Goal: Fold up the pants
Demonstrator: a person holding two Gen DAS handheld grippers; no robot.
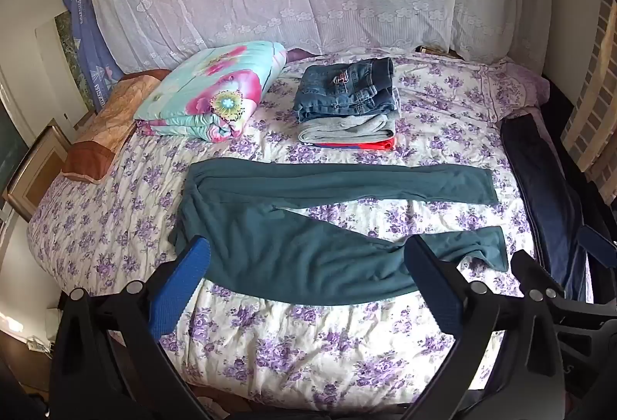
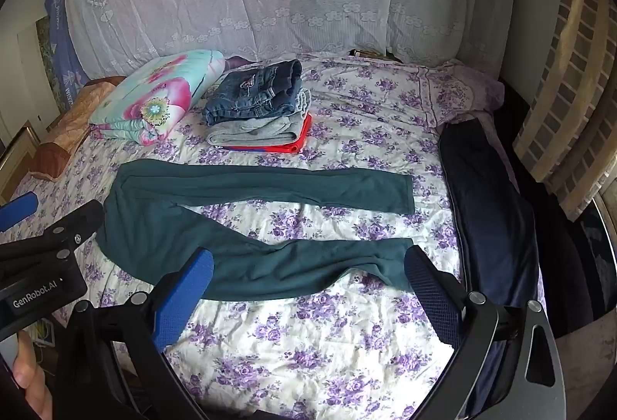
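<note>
Two open tools of mine, left tool point(image 1: 304, 266) and right tool point(image 2: 308, 267), hover empty over the bed point(image 1: 316, 343); teal pants point(image 1: 293, 258) lie spread at its centre, folded clothes stack point(image 1: 347, 104) at twelve o'clock.

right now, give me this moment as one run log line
phase: pre-grasp | left gripper: open, empty | right gripper: open, empty | teal pants: spread on bed, legs apart, unfolded

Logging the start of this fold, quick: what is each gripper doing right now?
Left gripper: open, holding nothing, above the teal pants.
Right gripper: open, holding nothing, above the same pants.
</note>
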